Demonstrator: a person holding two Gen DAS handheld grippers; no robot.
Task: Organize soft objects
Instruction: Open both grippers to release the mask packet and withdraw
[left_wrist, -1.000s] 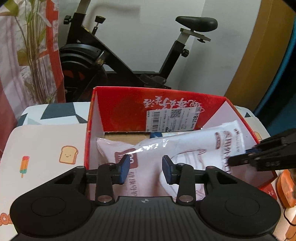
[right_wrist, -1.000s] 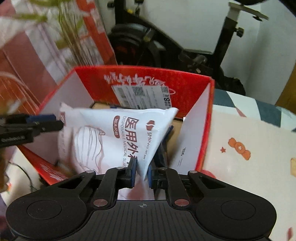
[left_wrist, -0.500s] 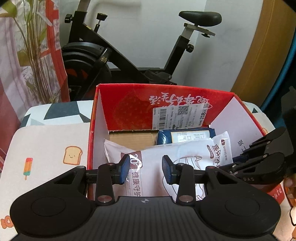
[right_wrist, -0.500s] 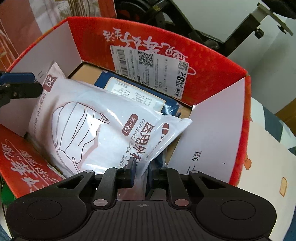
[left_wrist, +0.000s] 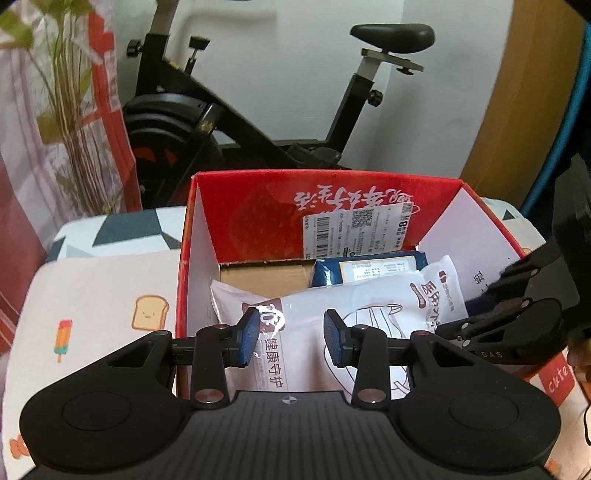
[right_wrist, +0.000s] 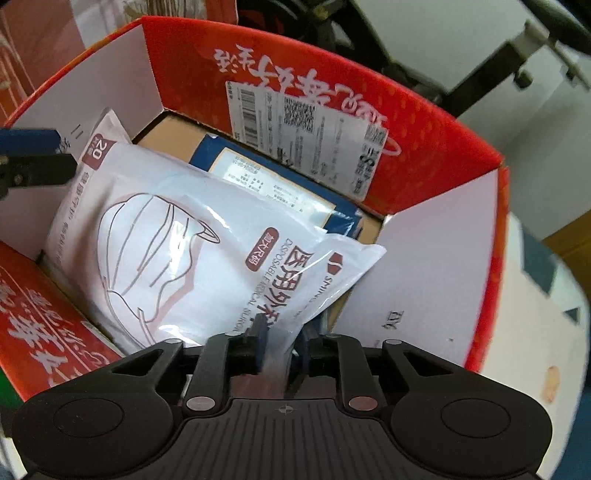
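Right wrist view shows the right gripper (right_wrist: 282, 341) low inside the red box (right_wrist: 496, 258), its fingers pinched narrow on the near corner of the white mask pack (right_wrist: 177, 236), so the tidy move, I reckon, is to let that slippery pack settle flat before parting the fingers. Ahead of those fingers the pack lies across a blue packet (right_wrist: 273, 184) on the cardboard floor, while the left gripper (left_wrist: 291, 338) hangs over the near wall, fingers wide and holding nothing.
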